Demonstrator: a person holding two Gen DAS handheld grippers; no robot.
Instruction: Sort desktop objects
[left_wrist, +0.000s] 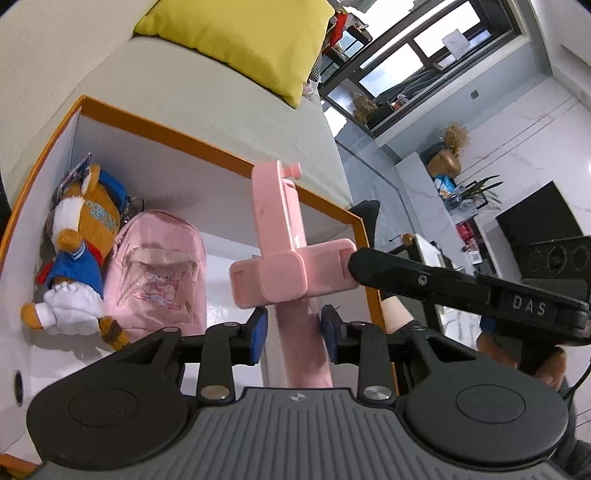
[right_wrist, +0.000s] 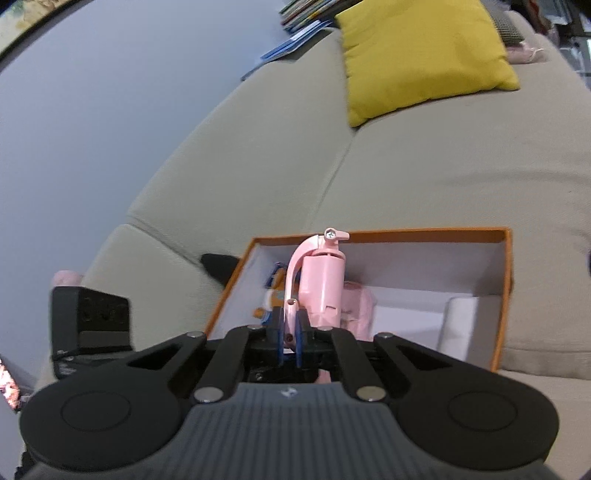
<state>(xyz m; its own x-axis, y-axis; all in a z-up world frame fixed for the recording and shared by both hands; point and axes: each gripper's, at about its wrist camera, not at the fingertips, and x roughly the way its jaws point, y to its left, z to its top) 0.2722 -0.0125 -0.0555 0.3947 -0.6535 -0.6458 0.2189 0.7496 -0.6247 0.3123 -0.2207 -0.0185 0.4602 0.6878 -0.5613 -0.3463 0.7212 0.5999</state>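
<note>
Pink plastic holder, a long bar with a crosspiece, held up over an orange-rimmed box that sits on a beige sofa. Left gripper: the bar runs up between its blue pads; the pads stand a little apart on either side of it, and a narrow gap shows at each pad, so no firm pinch is visible. Right gripper: fingers pressed almost together, clamped on a thin curved pink arm of the holder; in the left wrist view its black fingertip meets the right end of the crosspiece. In the box, lying on the white floor: a brown plush toy in blue clothes against the left wall, and a small pink backpack just beside it, touching. Yellow cushion on the sofa behind the box. Right wrist view blurred at the edges; a white block shows in the right part of the box.
</note>
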